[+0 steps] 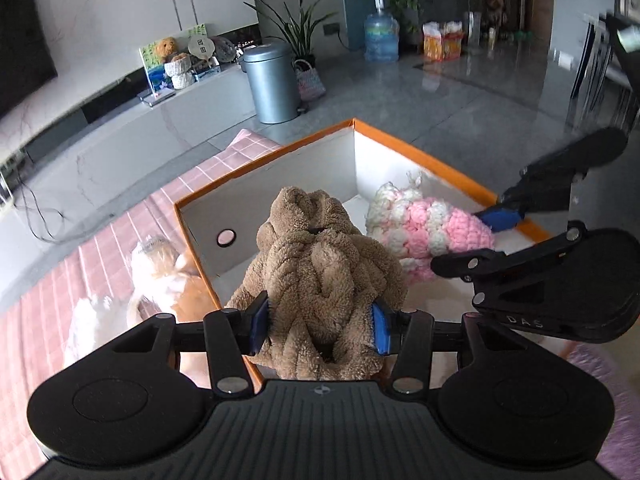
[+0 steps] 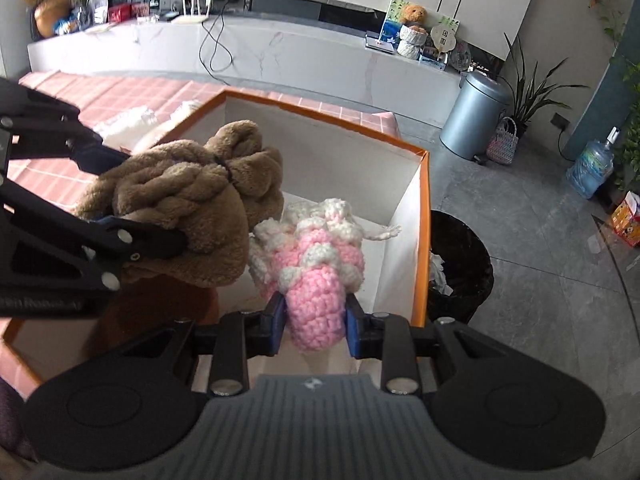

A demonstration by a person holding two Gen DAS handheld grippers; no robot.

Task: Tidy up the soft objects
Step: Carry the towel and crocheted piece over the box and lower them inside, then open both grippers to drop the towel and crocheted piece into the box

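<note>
Pink-checked table (image 1: 100,248) carried an orange box (image 1: 256,168); left claw (image 1: 320,328) clamped brown plush (image 1: 320,264), right claw (image 2: 314,322) clamped pink knit (image 2: 316,300), both w/ loads hanging ahead over box, prob. for dropping in.

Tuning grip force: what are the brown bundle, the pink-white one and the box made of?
Brown bundle: looks like plush fleece, matte, nubby pile. Pink-white one: chunky crocheted yarn, visible stitches. Box: probably cardboard, flat white walls, orange edges.
</note>
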